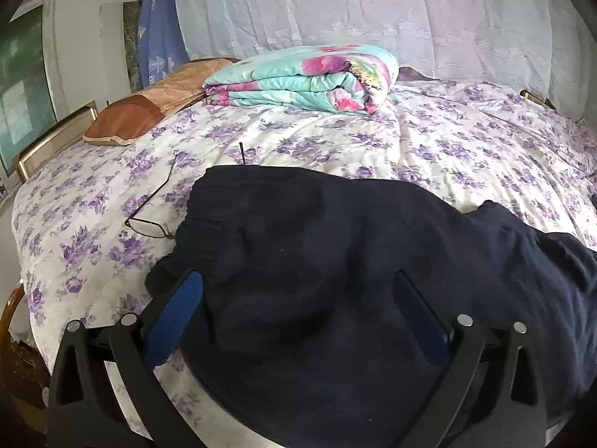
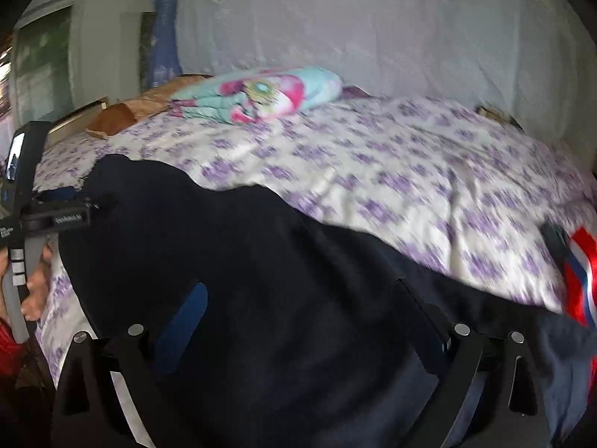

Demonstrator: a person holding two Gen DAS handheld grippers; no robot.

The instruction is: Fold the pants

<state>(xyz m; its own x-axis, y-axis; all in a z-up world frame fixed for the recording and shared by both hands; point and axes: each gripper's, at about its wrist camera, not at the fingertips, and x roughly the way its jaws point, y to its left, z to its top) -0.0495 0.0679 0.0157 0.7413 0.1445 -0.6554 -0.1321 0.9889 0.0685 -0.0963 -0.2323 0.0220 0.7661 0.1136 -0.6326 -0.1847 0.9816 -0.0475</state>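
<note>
Dark navy pants [image 1: 335, 246] lie spread on the bed with the purple-flowered sheet [image 1: 335, 142]. My left gripper [image 1: 298, 280] is open just above the pants near their left end, its blue-padded fingers [image 1: 179, 306] wide apart with cloth between and under them. In the blurred right wrist view the pants [image 2: 261, 261] run from the left to the lower right. My right gripper [image 2: 298, 291] is open over the cloth, fingers [image 2: 186, 313] wide apart. The left gripper's body and the hand holding it [image 2: 33, 216] show at the left edge.
A pair of glasses [image 1: 149, 220] lies on the sheet just left of the pants. A folded floral quilt [image 1: 302, 78] and a brown pillow [image 1: 149, 108] sit at the back. A red, white and blue cloth [image 2: 580, 272] lies at the right. A white curtain hangs behind.
</note>
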